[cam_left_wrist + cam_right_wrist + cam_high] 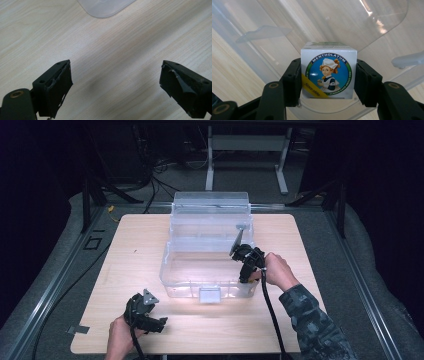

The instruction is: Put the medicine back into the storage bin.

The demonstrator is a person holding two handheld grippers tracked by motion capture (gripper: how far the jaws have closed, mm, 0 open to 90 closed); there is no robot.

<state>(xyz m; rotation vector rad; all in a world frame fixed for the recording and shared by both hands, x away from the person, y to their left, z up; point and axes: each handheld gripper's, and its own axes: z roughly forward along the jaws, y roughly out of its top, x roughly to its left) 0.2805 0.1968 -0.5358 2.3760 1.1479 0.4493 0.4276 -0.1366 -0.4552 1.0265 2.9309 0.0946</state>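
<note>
- Cardboard is what the right gripper [328, 82] holds: a small white Mentholatum box [328, 71], pinched by its two side faces between the black jaws, above the open clear plastic bin [172, 275].
- Slipping is the first risk. Only part of each side seems to sit between the pads, so a tilt of the wrist could let the box rotate or drop early and land on an edge.
- Crushing is the second. The carton looks thin-walled, and a harder squeeze could dent its sides.
- Near the bin's right wall, the gripper or its trailing cable could catch the rim or the raised lid [210, 202], and the light bin might then slide on the desk [135, 250].
- Nothing steadies the bin: the left gripper [159, 324] rests apart from it near the front of the desk, its jaws spread wide and empty.
- Looks of the box: roughly cube-shaped and glossy, with a round blue picture ringed in green showing a figure in a white cap, the brand name arched on top, and a yellow band reading "Since 1889". Its top edge appears green.
</note>
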